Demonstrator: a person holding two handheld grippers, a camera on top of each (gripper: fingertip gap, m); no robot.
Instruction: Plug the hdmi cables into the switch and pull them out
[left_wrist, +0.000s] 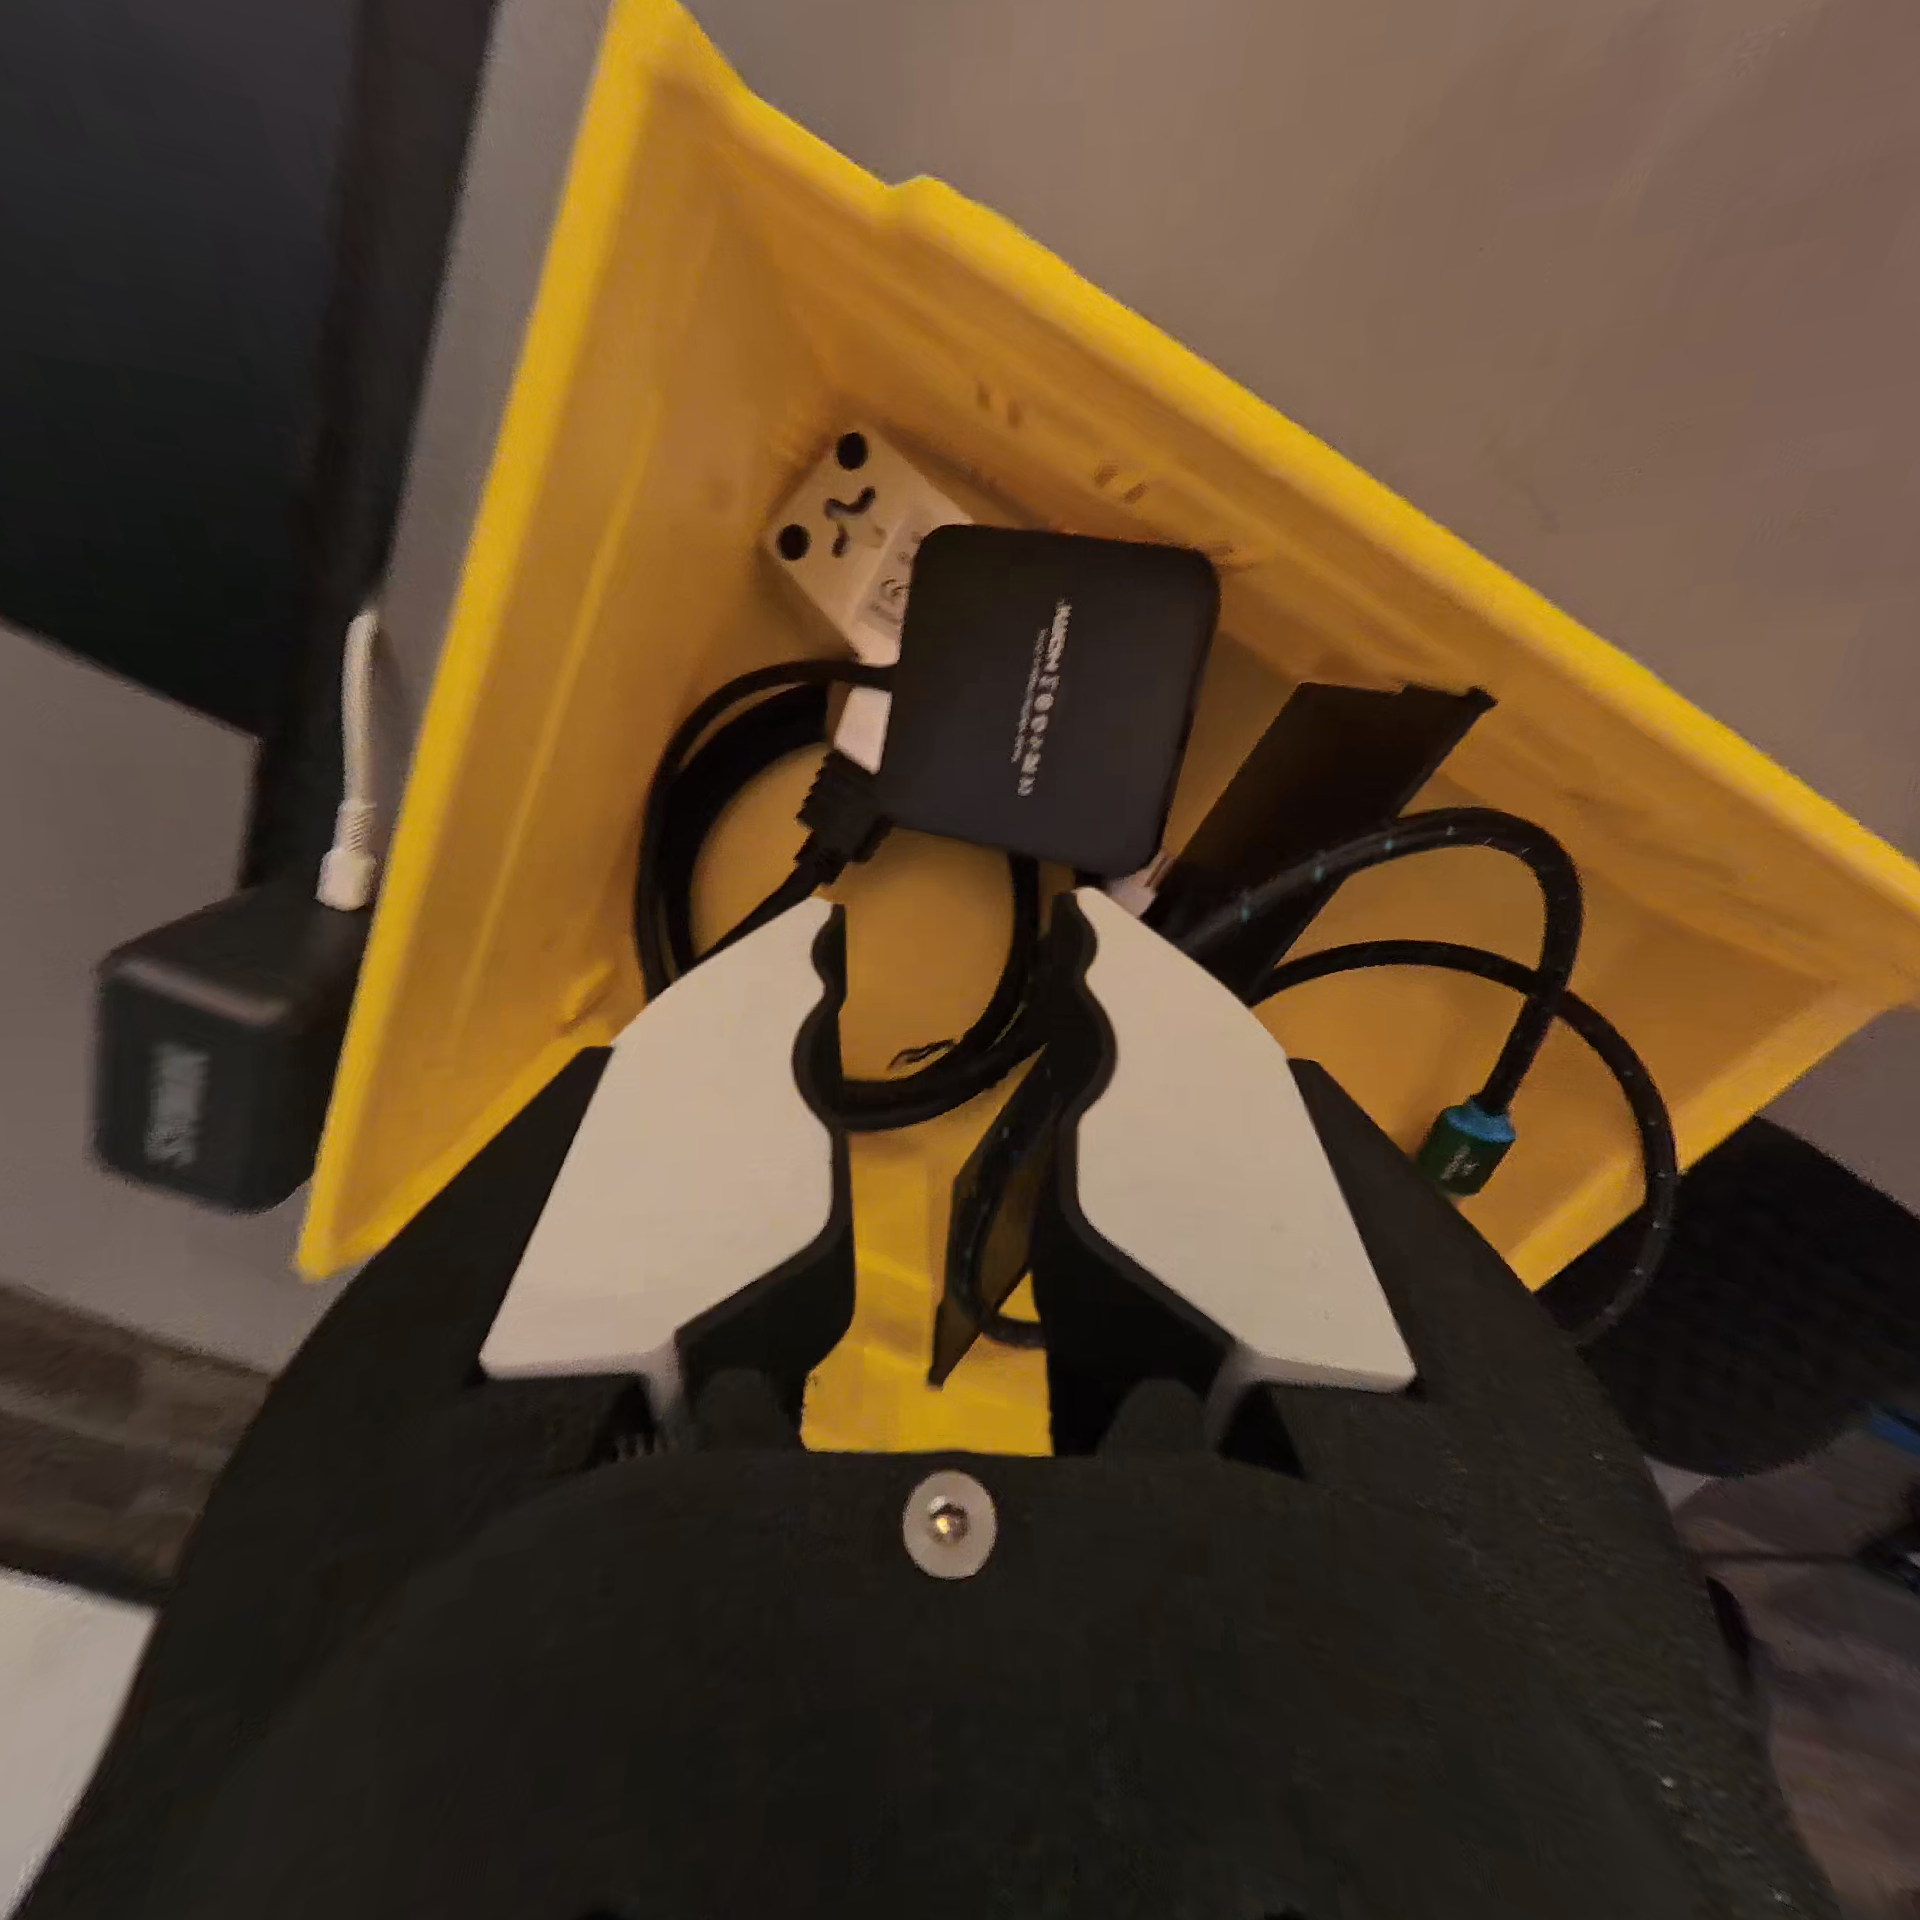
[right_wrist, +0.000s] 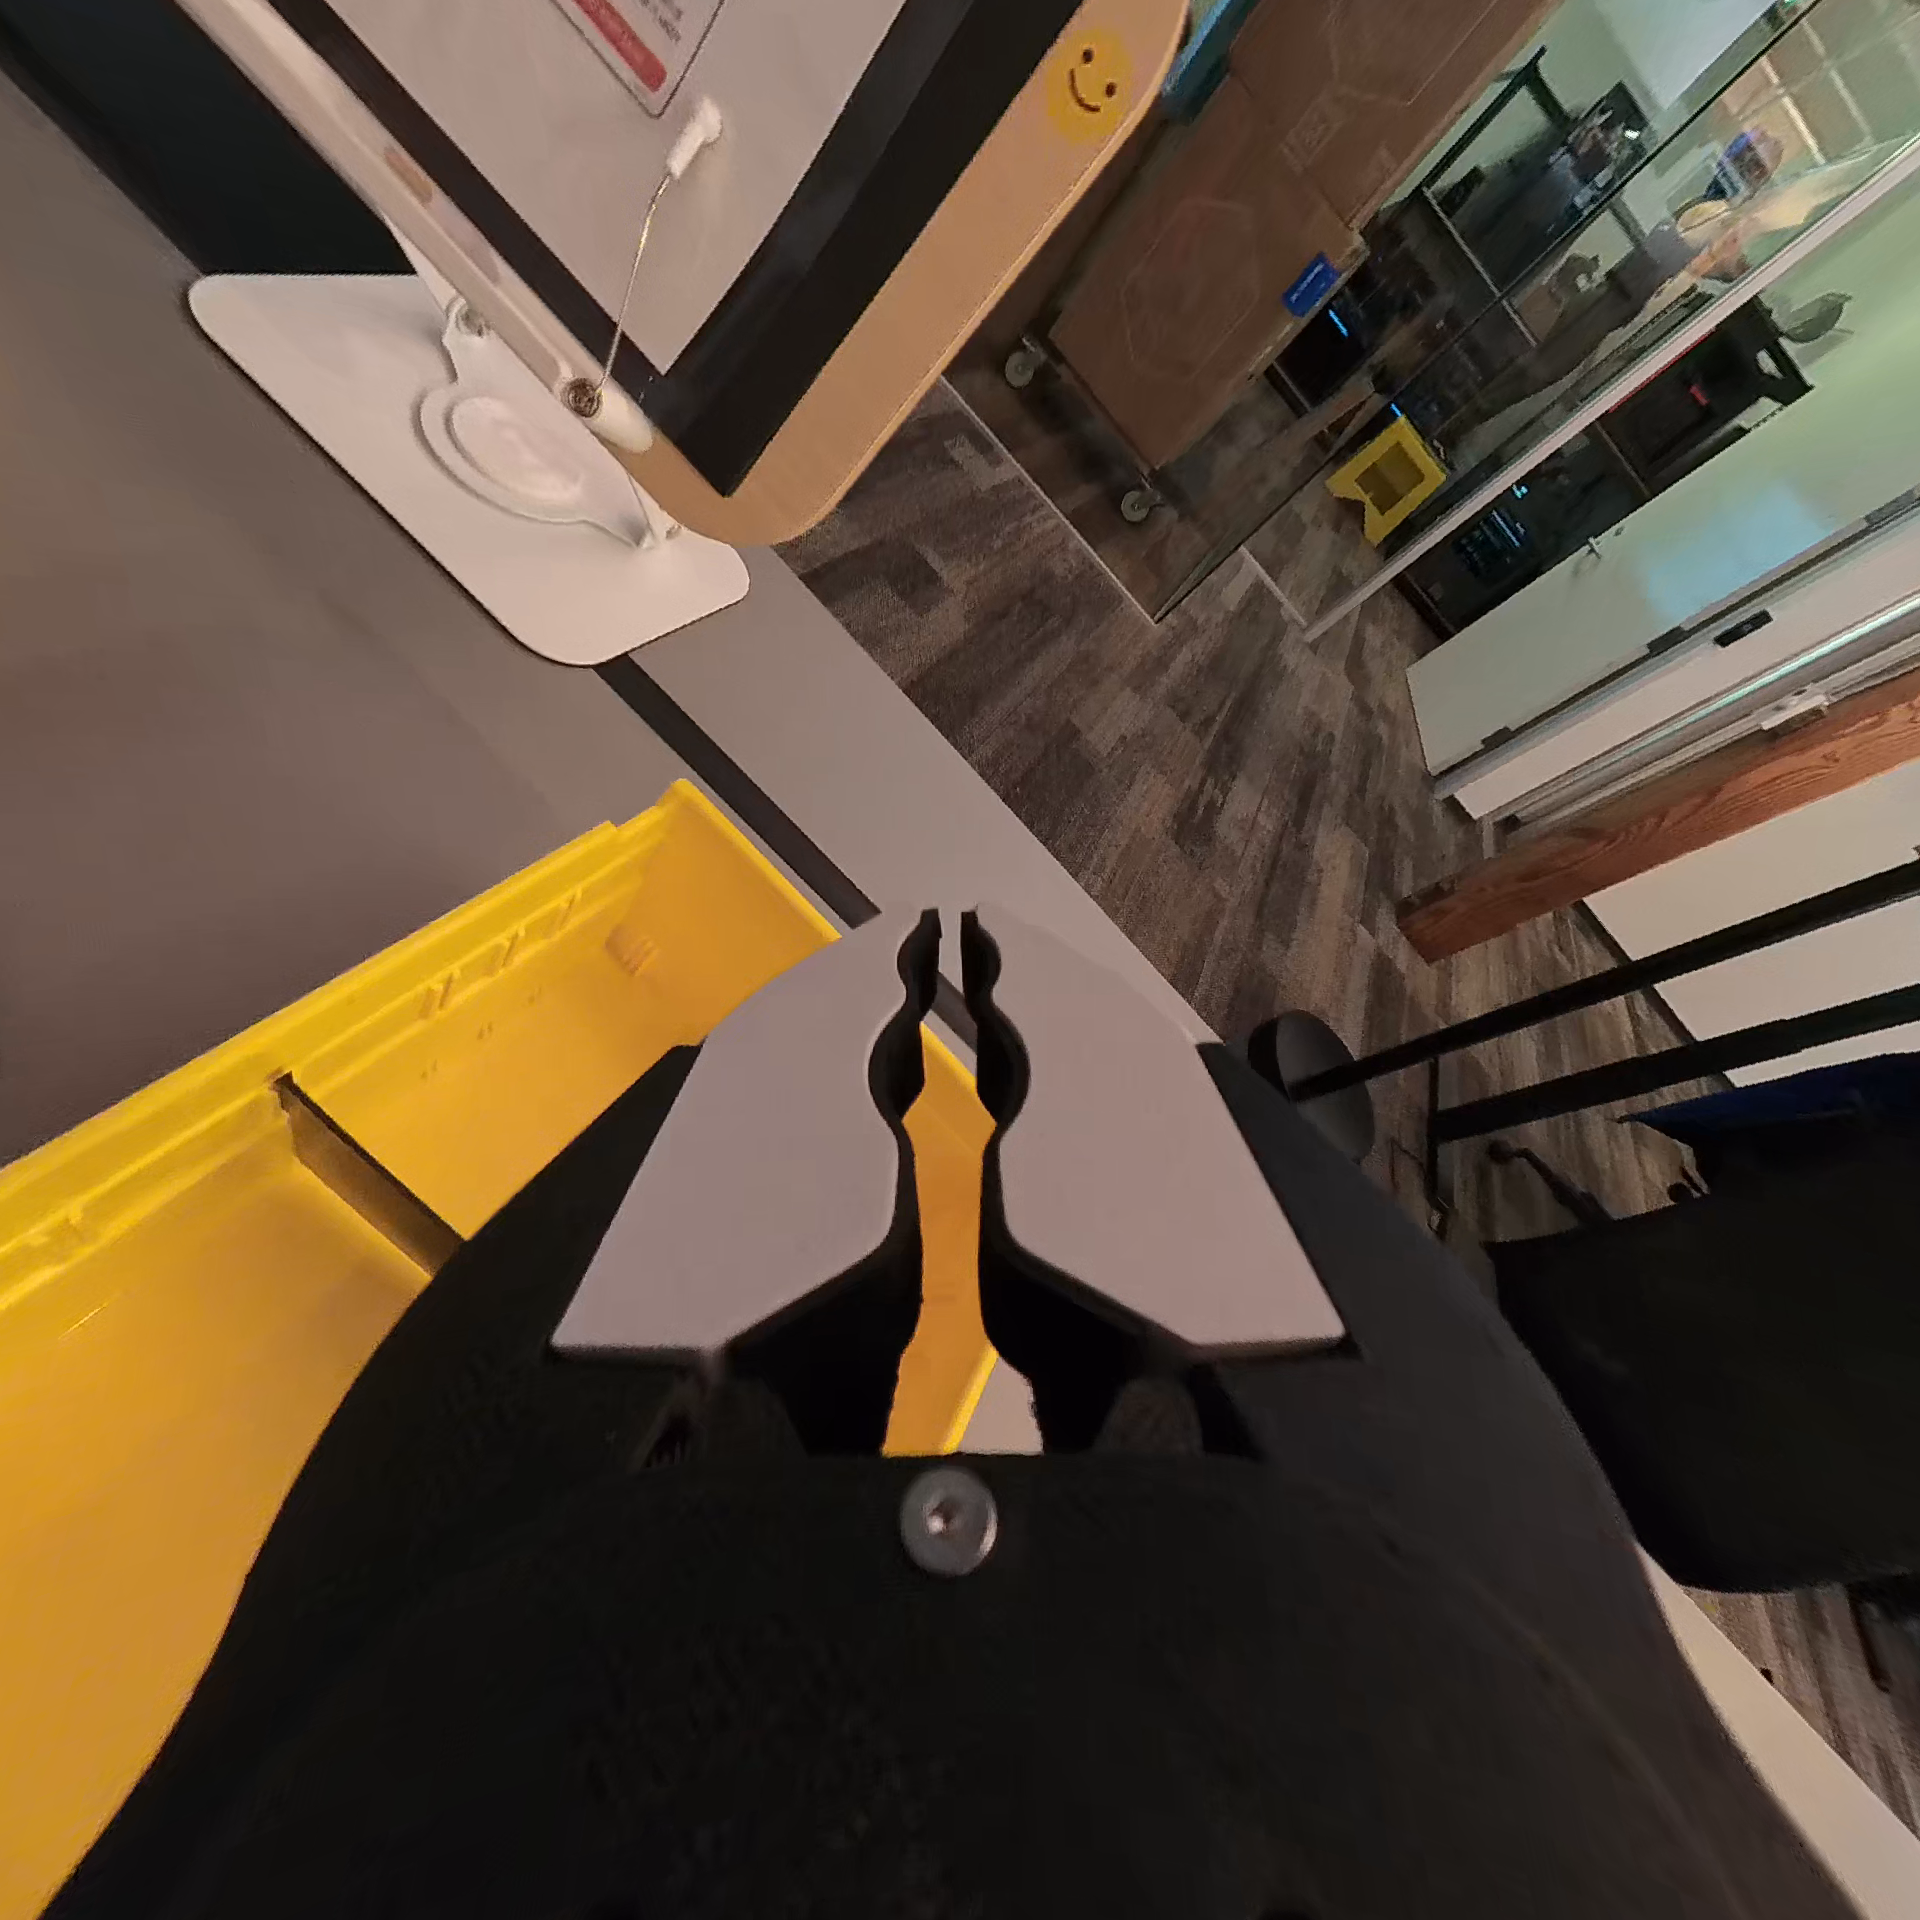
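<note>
In the left wrist view a yellow bin holds a black square HDMI switch. A black HDMI cable coils beside it, with its plug at the switch's left edge. A braided cable with a green and blue plug lies to the right. My left gripper is open just short of the switch, above the coiled cable, holding nothing. My right gripper is shut and empty, above the bin's corner by the table edge.
A white adapter lies behind the switch and a black divider stands in the bin. A black power brick with a white cord sits left of the bin. A white stand base, a board, and a dark chair are nearby. The left gripper's tips are roughly 55 cm from the right gripper's. The white adapter lies some 9 cm from my left tips, 50 cm from my right tips.
</note>
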